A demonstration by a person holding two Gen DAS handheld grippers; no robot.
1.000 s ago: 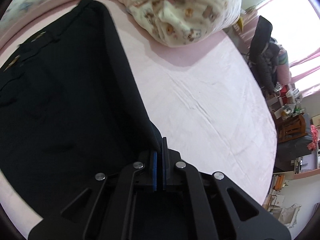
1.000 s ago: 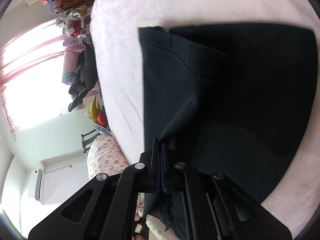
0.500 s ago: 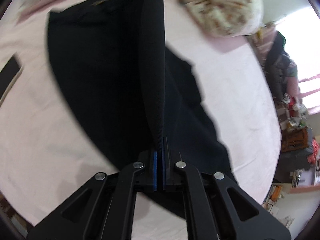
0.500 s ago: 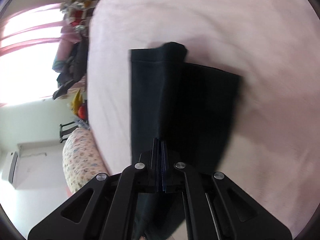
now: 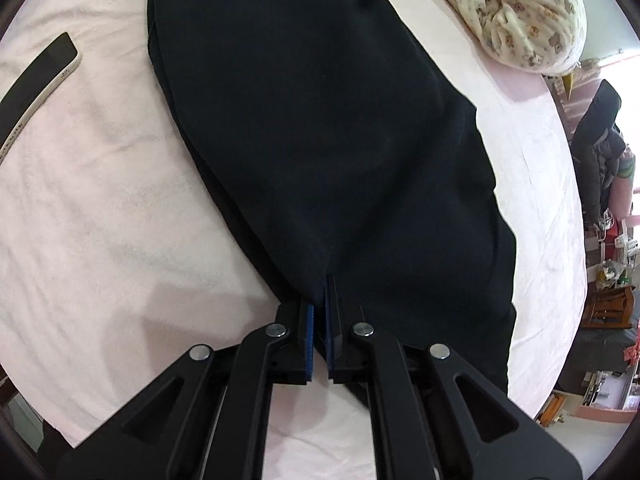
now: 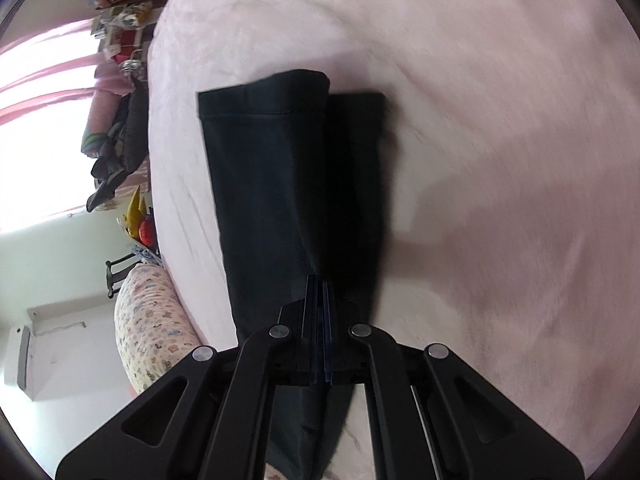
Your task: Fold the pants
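Black pants point(image 5: 320, 128) lie folded lengthwise on a pink bedsheet point(image 5: 92, 208), one half laid over the other. Left gripper point(image 5: 319, 300) points steeply down at the fabric, jaws almost closed with a thin slit between the blue pads point(image 5: 309, 340); a fold of the pants runs right into the tips, so it looks pinched on the cloth edge. The pants spread ahead of this gripper and out to its right, the top layer smooth with a few soft dents. Ahead and to its left a phone point(image 5: 36, 76) lies flat on the sheet, well apart from the pants. Far ahead on its right sits a teddy-print pillow point(image 5: 520, 16), near the far end of the pants but not touching as far as can be seen. Right gripper point(image 6: 319, 292) is angled down over the leg end, jaws fully closed with dark cloth clamped between them. In the right wrist view the pant legs point(image 6: 280, 184) stretch straight ahead from the tips, the hem point(image 6: 260, 98) at the far end; the upper leg sits a bit left of the lower one, so a dark strip shows along the right side. Pink sheet point(image 6: 500, 160) is all around, slightly blurred. The same pillow point(image 6: 148, 328) is off to the left of this gripper, near the bed edge. Room clutter and a bright window sit beyond the bed, too small to tell.
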